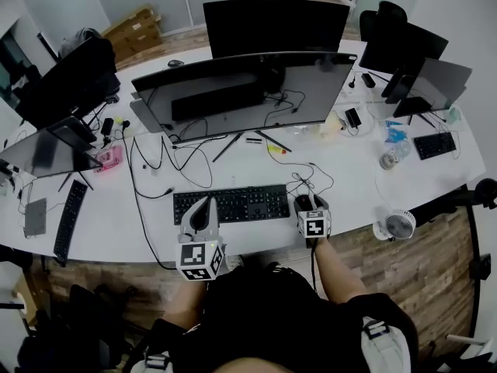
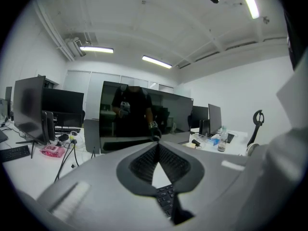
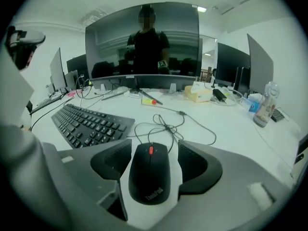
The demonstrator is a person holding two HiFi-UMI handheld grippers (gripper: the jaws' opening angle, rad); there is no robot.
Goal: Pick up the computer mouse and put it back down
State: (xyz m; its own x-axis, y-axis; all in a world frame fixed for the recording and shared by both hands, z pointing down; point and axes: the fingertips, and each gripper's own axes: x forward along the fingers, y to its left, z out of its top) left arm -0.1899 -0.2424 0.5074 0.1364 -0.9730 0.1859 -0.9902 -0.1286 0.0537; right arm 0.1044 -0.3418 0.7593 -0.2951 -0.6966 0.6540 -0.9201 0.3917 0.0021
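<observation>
Mouse (image 3: 149, 174) inside spread right tool (image 3: 154, 148), mostly hidden in head view, left tool (image 2: 158, 147) pressed together

1. Left gripper (image 2: 158, 149): jaw tips touch. Ribbed dark pads (image 2: 142, 165) spread apart below the tips, leaving a wedge-shaped gap with nothing gripped in it.
2. Through the gap: white desk (image 2: 29, 177) and part of a black keyboard (image 2: 166, 198).
3. Large dark monitor (image 2: 144, 114) stands straight ahead, beyond the tips. Its screen reflects a person in dark clothes (image 2: 132, 109).
4. Left of the monitor: black cables (image 2: 65, 160) hang to the desk, with a pink object (image 2: 53, 151) just beside them.
5. Further left of the monitor: more dark screens (image 2: 29, 112) and a second keyboard (image 2: 14, 153).
6. Right of the monitor: smaller screens (image 2: 214, 119) and a clear bottle (image 2: 222, 141).
7. Above the monitor: ceiling strip lights (image 2: 156, 61), lit.
</observation>
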